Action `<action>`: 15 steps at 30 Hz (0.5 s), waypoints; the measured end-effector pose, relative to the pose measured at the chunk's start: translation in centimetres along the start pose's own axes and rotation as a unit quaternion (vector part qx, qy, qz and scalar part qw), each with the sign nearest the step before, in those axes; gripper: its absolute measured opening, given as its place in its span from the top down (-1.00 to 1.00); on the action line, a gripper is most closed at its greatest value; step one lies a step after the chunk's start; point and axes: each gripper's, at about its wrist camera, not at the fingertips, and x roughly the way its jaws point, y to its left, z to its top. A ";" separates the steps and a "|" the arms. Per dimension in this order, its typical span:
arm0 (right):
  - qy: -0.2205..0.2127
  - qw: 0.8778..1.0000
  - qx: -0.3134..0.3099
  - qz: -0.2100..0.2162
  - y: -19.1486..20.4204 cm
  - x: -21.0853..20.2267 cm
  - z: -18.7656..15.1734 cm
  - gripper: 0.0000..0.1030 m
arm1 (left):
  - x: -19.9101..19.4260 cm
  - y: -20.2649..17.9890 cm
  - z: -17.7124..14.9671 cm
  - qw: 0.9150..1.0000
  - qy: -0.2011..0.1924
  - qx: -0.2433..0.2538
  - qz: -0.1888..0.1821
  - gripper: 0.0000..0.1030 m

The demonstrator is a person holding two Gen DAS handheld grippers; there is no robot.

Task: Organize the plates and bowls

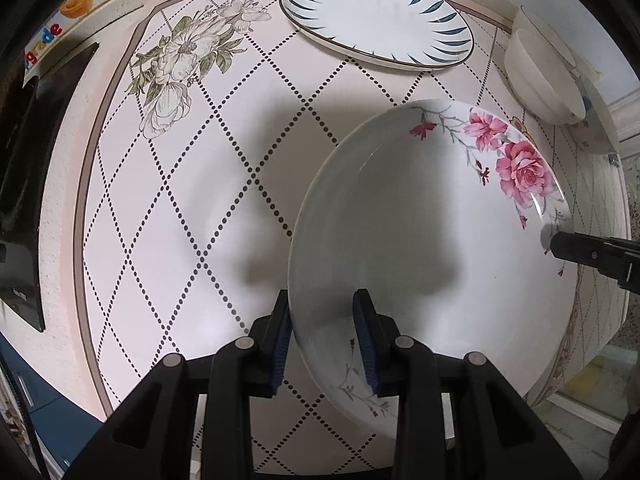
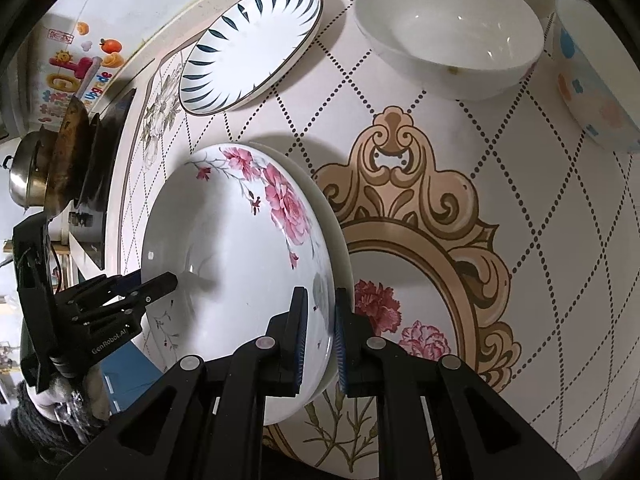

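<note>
Rose plate [image 1: 420, 216], pinched at opposite rims by the left gripper [image 1: 324, 340] and right gripper [image 2: 320, 336], hangs above the table [image 1: 200, 200]; striped plate [image 1: 376, 20] and 2 bowls [image 2: 448, 32] look unsorted.

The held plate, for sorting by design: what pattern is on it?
White plate with pink roses on grey twigs along the rim; clearest in the right wrist view.

plates [image 2: 240, 248] — 2 | bowls [image 2: 452, 36] — 2 | grippers [image 2: 318, 332] — 2 | table [image 2: 540, 216] — 1
</note>
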 end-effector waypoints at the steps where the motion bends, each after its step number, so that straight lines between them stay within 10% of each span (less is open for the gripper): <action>1: 0.003 1.000 0.001 -0.002 0.1 0.1 0.1 0.66 | 0.0 0.0 0.0 1.000 0.000 0.000 -0.001 0.46; 8: 0.047 0.999 0.017 -0.001 -0.2 -0.3 0.6 0.51 | -2.1 2.2 0.2 0.999 -0.012 -0.030 -0.015 0.45; 15: 0.002 1.000 0.010 -0.003 0.6 -5.5 3.7 0.44 | -6.3 4.1 6.6 0.995 -0.064 -0.064 -0.038 0.30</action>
